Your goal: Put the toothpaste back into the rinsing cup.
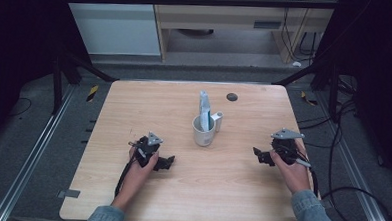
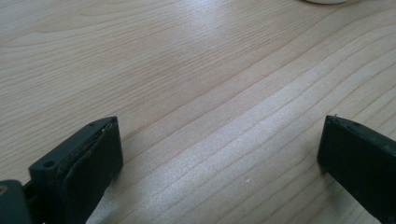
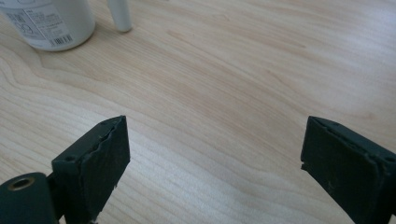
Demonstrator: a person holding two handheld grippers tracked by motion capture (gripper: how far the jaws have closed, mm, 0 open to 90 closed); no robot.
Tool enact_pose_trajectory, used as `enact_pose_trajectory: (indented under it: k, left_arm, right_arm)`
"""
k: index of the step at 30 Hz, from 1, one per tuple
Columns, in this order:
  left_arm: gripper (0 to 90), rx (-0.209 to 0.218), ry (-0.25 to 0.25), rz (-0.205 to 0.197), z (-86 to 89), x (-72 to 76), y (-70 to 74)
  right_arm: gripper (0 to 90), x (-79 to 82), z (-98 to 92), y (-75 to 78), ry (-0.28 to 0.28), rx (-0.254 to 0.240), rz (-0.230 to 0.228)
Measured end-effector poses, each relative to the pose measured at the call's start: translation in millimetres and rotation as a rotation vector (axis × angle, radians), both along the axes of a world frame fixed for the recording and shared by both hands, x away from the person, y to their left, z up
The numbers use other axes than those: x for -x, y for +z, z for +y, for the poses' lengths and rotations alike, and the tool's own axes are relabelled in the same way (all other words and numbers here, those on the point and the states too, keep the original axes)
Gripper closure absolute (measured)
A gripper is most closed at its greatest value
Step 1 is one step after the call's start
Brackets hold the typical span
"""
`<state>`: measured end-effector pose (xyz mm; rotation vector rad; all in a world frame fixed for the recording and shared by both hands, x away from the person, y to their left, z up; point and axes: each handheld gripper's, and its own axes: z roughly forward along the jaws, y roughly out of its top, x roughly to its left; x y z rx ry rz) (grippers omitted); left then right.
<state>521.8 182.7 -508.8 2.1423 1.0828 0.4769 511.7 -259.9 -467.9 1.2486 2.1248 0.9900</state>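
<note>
Near the middle of the pale wooden worktop (image 1: 130, 197) stands a white mug (image 1: 203, 131), upright, with a blue-and-white tube (image 1: 204, 108) standing in it and rising well above its rim. A small white cylinder (image 1: 218, 120) stands just beside the mug on its far right side; from above I cannot tell whether the two touch. A dark round spot (image 1: 231, 96) sits on the worktop farther back, apart from the mug.

The left gripper (image 1: 165, 162) lies low on the worktop at the near left, held by the person's left hand (image 1: 140, 169), its jaws pointing right. In the left gripper view its jaws are spread wide with only bare wood grain between them, and the base of the mug (image 2: 326, 1) just edges in at the top.

The right gripper (image 1: 260, 155) sits at the near right, held by the right hand (image 1: 292, 170), jaws pointing left toward the mug and well apart from it. In the right gripper view the jaws are likewise spread wide and grip nothing. Beyond them the mug (image 3: 49, 21) shows a printed label with a barcode, and the white cylinder (image 3: 119, 15) stands next to it with a narrow gap between their bases.

A denim sleeve (image 1: 312, 210) covers the right forearm.
</note>
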Motion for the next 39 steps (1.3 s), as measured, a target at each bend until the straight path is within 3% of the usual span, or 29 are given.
enact_pose_trajectory:
  k: [11,31,39]
  left_arm:
    - [0.0,0.001,0.002,0.001,-0.1,0.2,-0.1]
    - [0.0,0.001,0.002,0.0,-0.1,0.2,0.0]
    - [0.0,0.001,0.002,0.001,-0.1,0.2,0.0]
  right_arm:
    - [9.1,-2.7,-13.5,-24.3,-0.057,-0.026,0.021]
    - [9.3,-17.2,-22.7,-39.1,-0.142,-0.065,0.052]
    - [8.8,-20.4,-19.1,-42.6,-0.148,-0.041,0.067]
